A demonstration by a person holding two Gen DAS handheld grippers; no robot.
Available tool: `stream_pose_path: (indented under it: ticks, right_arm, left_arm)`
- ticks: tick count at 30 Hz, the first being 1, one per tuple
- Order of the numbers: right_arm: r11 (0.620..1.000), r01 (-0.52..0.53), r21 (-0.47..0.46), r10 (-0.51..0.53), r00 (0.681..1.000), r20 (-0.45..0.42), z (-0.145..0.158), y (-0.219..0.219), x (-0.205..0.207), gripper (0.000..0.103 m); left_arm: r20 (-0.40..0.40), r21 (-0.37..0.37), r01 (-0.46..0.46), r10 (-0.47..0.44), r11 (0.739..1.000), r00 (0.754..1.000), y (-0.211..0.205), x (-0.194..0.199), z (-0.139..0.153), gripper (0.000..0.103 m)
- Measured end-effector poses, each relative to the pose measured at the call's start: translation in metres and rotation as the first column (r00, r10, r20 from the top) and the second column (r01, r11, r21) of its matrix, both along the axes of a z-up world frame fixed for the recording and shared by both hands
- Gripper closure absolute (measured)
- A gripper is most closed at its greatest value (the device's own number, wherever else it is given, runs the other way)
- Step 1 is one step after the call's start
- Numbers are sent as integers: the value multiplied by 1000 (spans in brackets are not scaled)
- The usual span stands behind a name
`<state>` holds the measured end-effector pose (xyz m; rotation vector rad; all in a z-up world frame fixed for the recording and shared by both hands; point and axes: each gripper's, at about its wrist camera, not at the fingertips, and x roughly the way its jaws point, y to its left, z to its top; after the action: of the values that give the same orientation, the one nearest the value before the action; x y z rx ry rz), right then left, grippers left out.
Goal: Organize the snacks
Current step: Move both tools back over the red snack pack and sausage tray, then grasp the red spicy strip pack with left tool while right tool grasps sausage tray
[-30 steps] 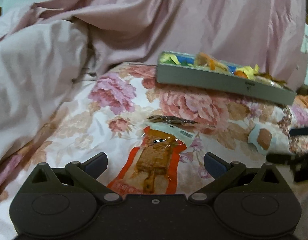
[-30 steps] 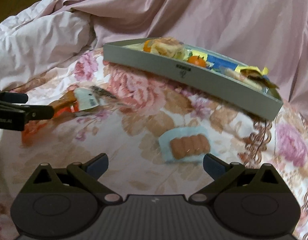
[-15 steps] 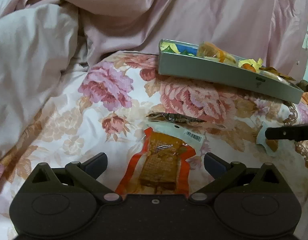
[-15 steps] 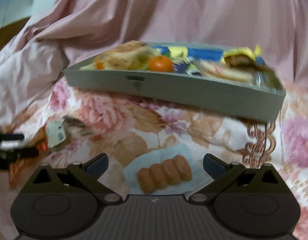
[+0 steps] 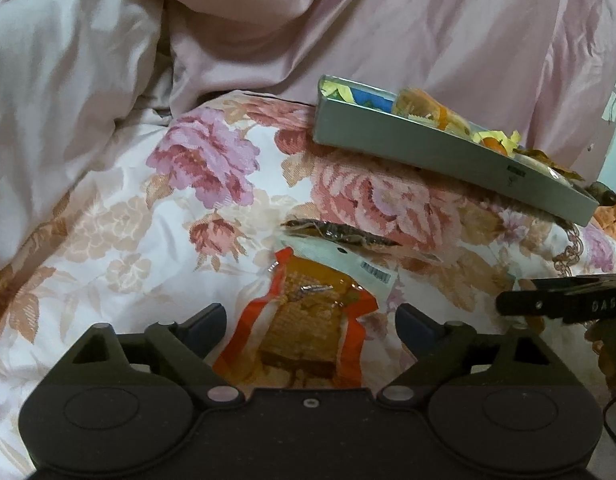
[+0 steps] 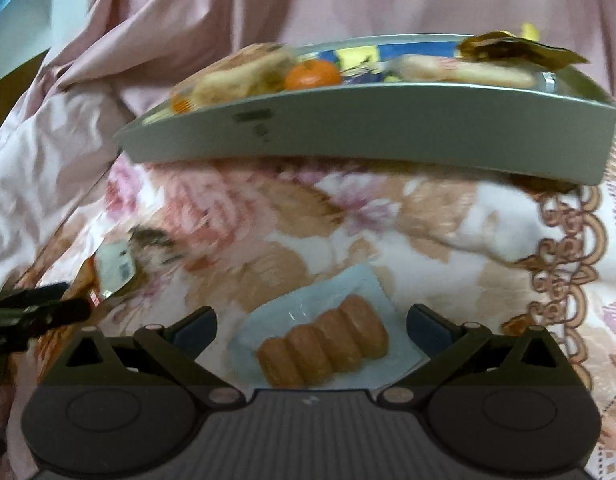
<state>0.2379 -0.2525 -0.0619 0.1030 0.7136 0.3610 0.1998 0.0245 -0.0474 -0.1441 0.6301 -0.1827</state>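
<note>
My left gripper [image 5: 308, 320] is open, its fingers on either side of an orange packet with a brown snack [image 5: 304, 328] lying on the floral bedspread. A dark dried snack [image 5: 340, 234] lies just beyond it. My right gripper [image 6: 310, 328] is open around a pale blue packet of small sausages [image 6: 324, 344]. A grey tray [image 6: 368, 136] full of snacks and an orange fruit [image 6: 313, 74] sits further back; it also shows in the left wrist view [image 5: 428, 148]. The right gripper's finger [image 5: 564, 306] shows at the left view's right edge.
Pink bedding [image 5: 88, 92] is heaped on the left and behind the tray. The floral bedspread [image 5: 128, 240] slopes down toward me. The left gripper [image 6: 32, 312] shows at the right view's left edge.
Both grippers have moved forward and down over their packets. The sausage packet now lies between the right fingers, and the orange packet is closer between the left fingers.
</note>
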Motion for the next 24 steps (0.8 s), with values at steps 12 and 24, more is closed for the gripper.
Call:
stream_pose_path:
  ticks: [12, 24]
  right_arm:
    - [968, -186, -167, 195, 980, 39, 0, 50, -28, 0]
    - [969, -133, -208, 120, 990, -74, 8, 42, -46, 1]
  left_arm:
    - [-18, -15, 67, -68, 998, 998, -12, -5, -1, 24]
    - [-56, 37, 97, -95, 995, 994, -15, -3, -4, 8]
